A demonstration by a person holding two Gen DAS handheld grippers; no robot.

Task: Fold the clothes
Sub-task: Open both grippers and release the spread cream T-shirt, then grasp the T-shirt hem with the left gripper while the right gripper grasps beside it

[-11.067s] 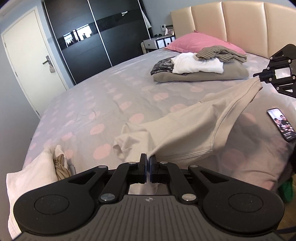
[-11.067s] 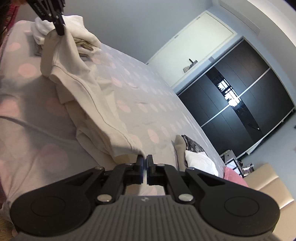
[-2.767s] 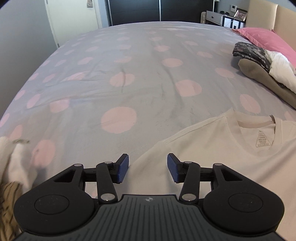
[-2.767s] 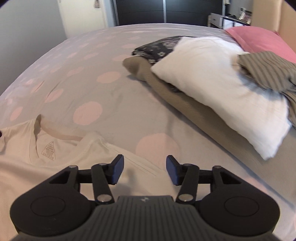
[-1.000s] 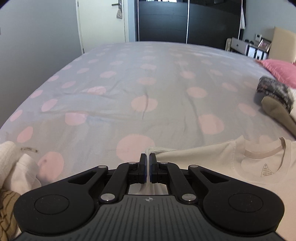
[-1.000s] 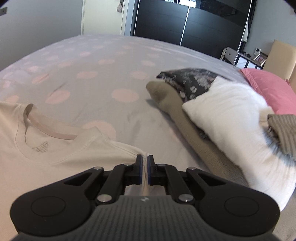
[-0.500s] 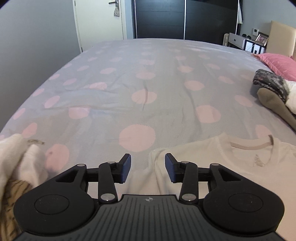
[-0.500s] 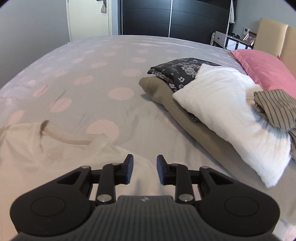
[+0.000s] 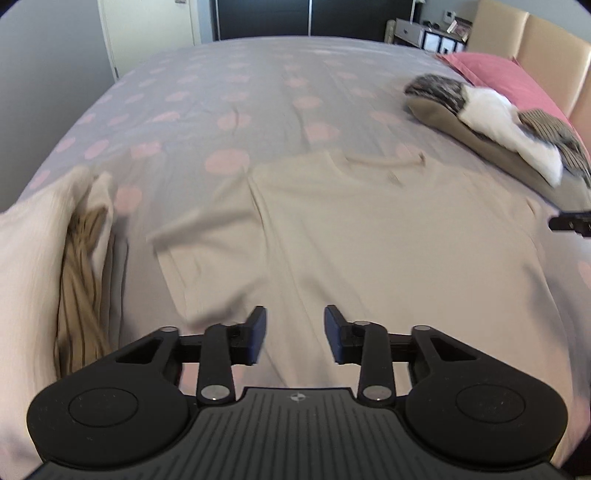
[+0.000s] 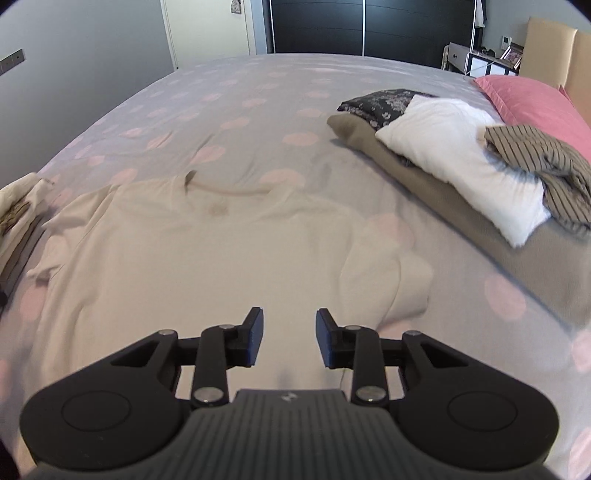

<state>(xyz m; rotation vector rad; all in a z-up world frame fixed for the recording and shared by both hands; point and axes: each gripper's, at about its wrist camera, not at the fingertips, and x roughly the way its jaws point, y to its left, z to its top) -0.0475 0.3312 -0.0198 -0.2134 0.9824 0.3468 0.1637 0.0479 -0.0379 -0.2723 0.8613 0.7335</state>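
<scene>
The cream cotton T-shirt (image 10: 207, 258) lay spread flat, collar away, on the grey bedspread with pink dots (image 10: 229, 107); soft and light, it would probably gather best pinched at a sleeve or hem. The left gripper (image 9: 294, 334) and right gripper (image 10: 290, 338) hovered released, holding nothing. Beyond stood a blurred dark wardrobe (image 10: 354, 26).

Each tool (image 9: 294, 334) (image 10: 290, 336) is matte black: ribbed grey centre plate, round side discs, silver screws, dark-blue finger pads (image 9: 258, 328)
</scene>
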